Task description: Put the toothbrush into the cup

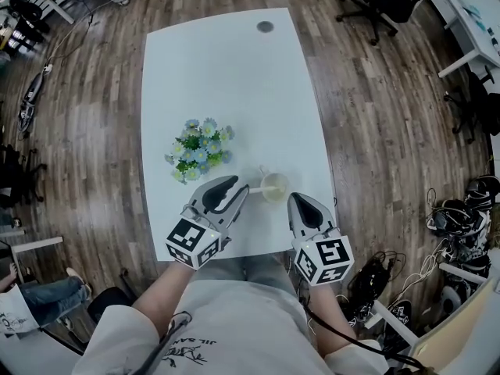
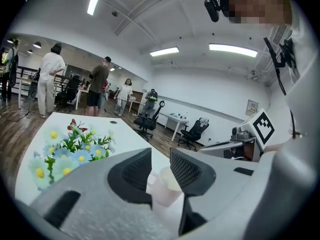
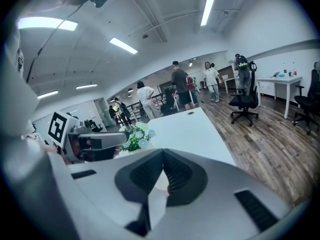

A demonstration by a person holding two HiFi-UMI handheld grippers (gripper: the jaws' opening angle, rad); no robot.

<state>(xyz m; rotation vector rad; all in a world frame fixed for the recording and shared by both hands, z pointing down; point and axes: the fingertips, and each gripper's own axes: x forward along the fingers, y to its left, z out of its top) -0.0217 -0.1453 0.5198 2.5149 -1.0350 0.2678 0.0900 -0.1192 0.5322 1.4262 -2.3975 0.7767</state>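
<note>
A pale, translucent cup (image 1: pixel 275 187) stands near the front edge of the white table (image 1: pixel 234 76). The white toothbrush (image 1: pixel 256 188) leans out of the cup over its left rim. My left gripper (image 1: pixel 241 187) is just left of the cup, its jaws open around the free end of the handle without pressing on it. In the left gripper view the cup (image 2: pixel 164 185) shows low between the open jaws of the left gripper (image 2: pixel 160 156). My right gripper (image 1: pixel 298 200) sits right of the cup, shut and empty. The right gripper view shows the right gripper (image 3: pixel 163 157) with its pads meeting.
A bunch of blue and yellow artificial flowers (image 1: pixel 199 149) stands left of and behind the cup. A round grommet (image 1: pixel 265 26) marks the table's far end. Office chairs (image 1: pixel 383 2) and other desks ring the table; people stand far off (image 2: pixel 50 79).
</note>
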